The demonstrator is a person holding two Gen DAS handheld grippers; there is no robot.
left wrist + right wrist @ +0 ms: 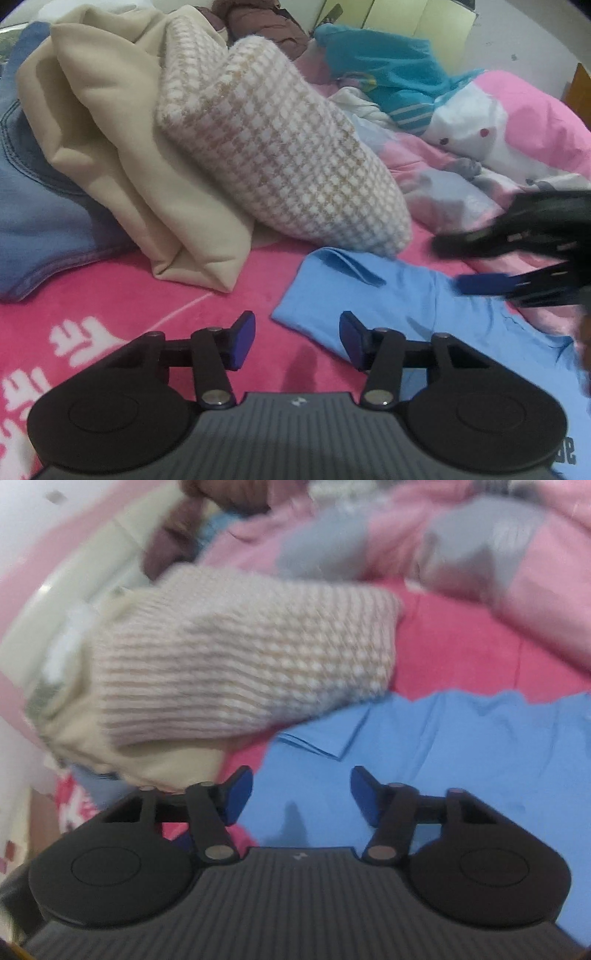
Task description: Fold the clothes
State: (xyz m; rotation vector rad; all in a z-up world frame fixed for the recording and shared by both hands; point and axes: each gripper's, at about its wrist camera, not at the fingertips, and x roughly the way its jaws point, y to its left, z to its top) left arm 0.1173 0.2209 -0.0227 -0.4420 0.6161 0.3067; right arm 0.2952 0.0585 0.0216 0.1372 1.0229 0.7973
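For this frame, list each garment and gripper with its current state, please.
Light blue shirt: spread flat on the pink blanket, one corner turned over, not gripped.
Checked knit sweater: folded, leaning on the beige garment.
Beige garment: folded, bulky, upright.
Jeans: lying loose under the beige garment.
Teal garment: crumpled, unfolded.
Left gripper: open, empty.
Right gripper: open, empty, over the shirt.

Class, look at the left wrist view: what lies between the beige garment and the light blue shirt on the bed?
In the left wrist view, only bare pink bedcover separates the beige garment from the blue shirt; the knit sweater overhangs it further back.
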